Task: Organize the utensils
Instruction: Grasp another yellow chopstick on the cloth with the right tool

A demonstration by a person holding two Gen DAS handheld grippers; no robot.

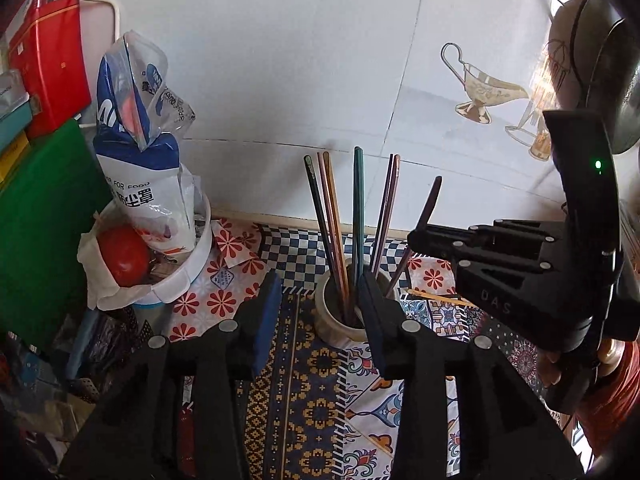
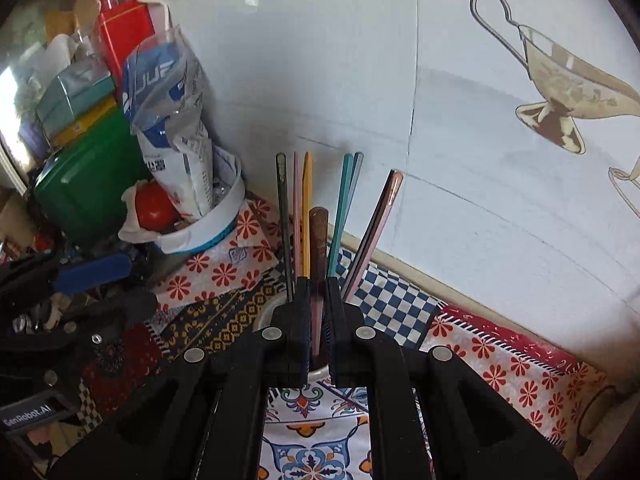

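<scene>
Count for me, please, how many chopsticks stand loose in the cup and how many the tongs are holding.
Loose chopsticks in the cup: 7
Brown chopstick clamped in the right tongs: 1
Held by the left tongs, which are open: 0
Total: 8 chopsticks

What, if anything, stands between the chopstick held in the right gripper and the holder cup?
Nothing visible. The right gripper is shut on a brown-tipped pink chopstick directly above the round pale ceramic holder cup. Only the coloured chopsticks already standing inside crowd its opening.
</scene>
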